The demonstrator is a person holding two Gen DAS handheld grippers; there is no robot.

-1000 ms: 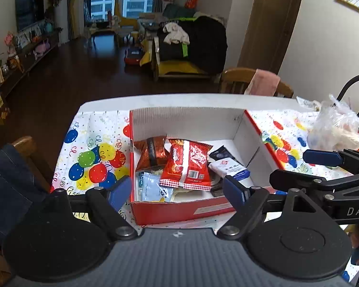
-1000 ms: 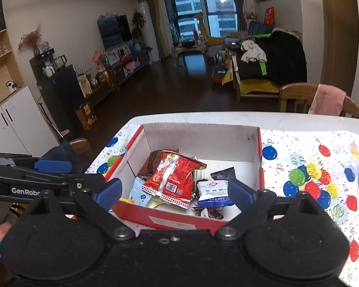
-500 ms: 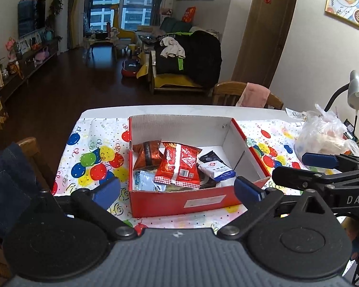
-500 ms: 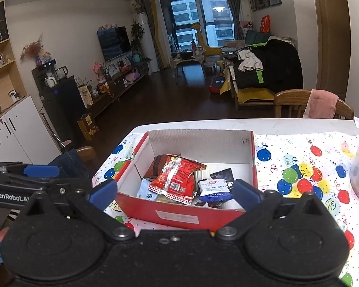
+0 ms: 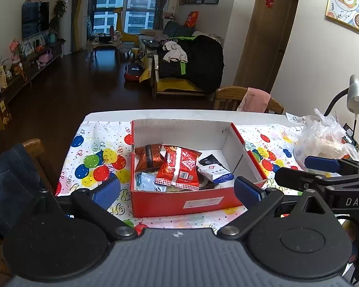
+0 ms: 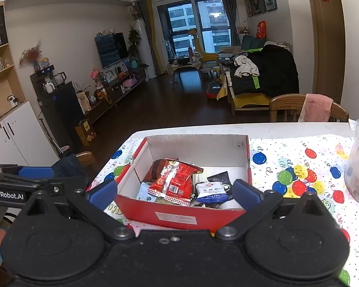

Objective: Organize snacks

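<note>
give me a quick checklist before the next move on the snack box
1. Left gripper open and holding nothing: ok.
2. Right gripper open and holding nothing: ok.
3. Red box upright on the balloon tablecloth, top open: ok.
4. Snacks inside the box: red packet lies on top, brown packet at its left, white and blue packet at its right: ok.
5. Any snack left loose on the tablecloth: none seen, but the clear plastic bag holds contents I cannot identify: cannot tell.
6. Both grippers clear of the box walls: ok.
</note>
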